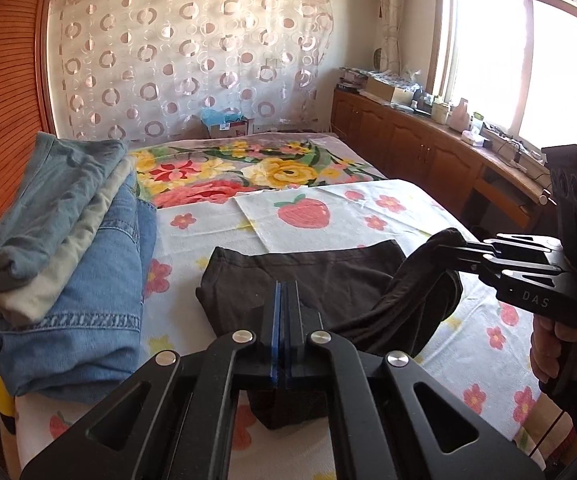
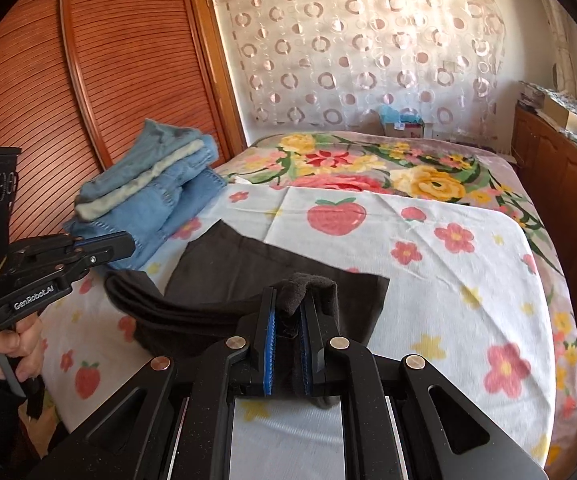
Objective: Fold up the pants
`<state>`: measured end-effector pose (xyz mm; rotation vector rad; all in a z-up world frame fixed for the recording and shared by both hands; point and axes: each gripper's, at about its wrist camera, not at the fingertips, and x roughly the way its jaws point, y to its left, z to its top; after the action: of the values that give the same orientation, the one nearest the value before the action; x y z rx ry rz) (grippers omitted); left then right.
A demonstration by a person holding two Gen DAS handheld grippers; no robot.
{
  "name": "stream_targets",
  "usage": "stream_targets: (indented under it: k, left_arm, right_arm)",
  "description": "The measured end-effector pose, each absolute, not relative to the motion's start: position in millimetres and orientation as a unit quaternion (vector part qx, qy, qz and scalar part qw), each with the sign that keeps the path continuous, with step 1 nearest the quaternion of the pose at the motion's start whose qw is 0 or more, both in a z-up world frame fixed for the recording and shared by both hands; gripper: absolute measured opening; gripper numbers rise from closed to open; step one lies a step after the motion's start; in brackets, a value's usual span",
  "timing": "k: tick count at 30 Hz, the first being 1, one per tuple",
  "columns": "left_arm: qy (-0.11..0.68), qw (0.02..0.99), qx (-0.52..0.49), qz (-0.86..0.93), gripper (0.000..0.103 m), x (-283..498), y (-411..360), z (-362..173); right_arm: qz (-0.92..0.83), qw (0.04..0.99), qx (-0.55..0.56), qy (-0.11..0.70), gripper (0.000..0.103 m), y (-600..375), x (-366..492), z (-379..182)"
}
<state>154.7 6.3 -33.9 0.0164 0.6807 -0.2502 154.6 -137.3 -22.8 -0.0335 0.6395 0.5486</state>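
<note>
Dark brown pants (image 1: 308,280) lie partly folded on the bed, also seen in the right wrist view (image 2: 248,264). My right gripper (image 2: 290,312) is shut on a bunched end of the pants and holds it lifted above the flat part; it shows in the left wrist view (image 1: 454,252) at the right. My left gripper (image 1: 286,292) is shut with its blue pads together, above the near edge of the pants; no cloth shows between its fingers. In the right wrist view it (image 2: 122,246) is at the left, apart from the pants.
A stack of folded blue jeans and light clothes (image 1: 60,248) sits on the bed's left side (image 2: 156,192). The bed has a strawberry-and-flower sheet (image 1: 368,216) and a floral blanket (image 1: 248,168). A wooden sliding door (image 2: 68,100) stands left; wooden cabinets (image 1: 408,140) line the right.
</note>
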Motion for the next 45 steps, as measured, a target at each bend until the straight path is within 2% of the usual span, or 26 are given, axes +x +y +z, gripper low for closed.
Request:
stream_targets:
  k: [15,18,19,21,24,26,27,40,43,45]
  left_arm:
    - [0.337,0.936,-0.003,-0.103,0.002,171,19,-34]
    - [0.352,0.930,-0.008,-0.107,0.004,172,18,-42]
    - [0.356,0.928,-0.008,-0.107,0.009,172,17,-45]
    - [0.364,0.926,-0.006,-0.105,0.012,172,15,-52]
    - [0.375,0.920,-0.009,-0.113,0.024,170,12,-61]
    - [0.381,0.917,-0.005,-0.115,0.045,167,9,-67]
    - [0.382,0.917,-0.003,-0.116,0.049,166,8,-69]
    - [0.406,0.903,0.002,-0.140,0.049,148,0,-92]
    - [0.410,0.900,0.004,-0.145,0.046,149,-3,-97]
    - [0.414,0.898,0.000,-0.150,0.039,152,-3,-99]
  right_arm:
    - [0.223,0.903,-0.039,0.364,0.011,-110,224,-52]
    - [0.222,0.903,-0.030,0.366,0.018,-116,225,-51]
    - [0.219,0.905,-0.030,0.363,0.023,-118,223,-49]
    - [0.214,0.908,-0.024,0.359,0.030,-126,219,-46]
    - [0.220,0.910,-0.018,0.351,0.033,-138,207,-41]
    - [0.224,0.909,-0.023,0.350,0.033,-144,197,-41]
    - [0.226,0.909,-0.027,0.349,0.033,-147,191,-43]
    - [0.247,0.890,-0.031,0.383,0.033,-155,161,-68]
    - [0.245,0.889,-0.034,0.384,0.033,-151,166,-69]
    - [0.248,0.888,-0.033,0.386,0.033,-151,169,-70]
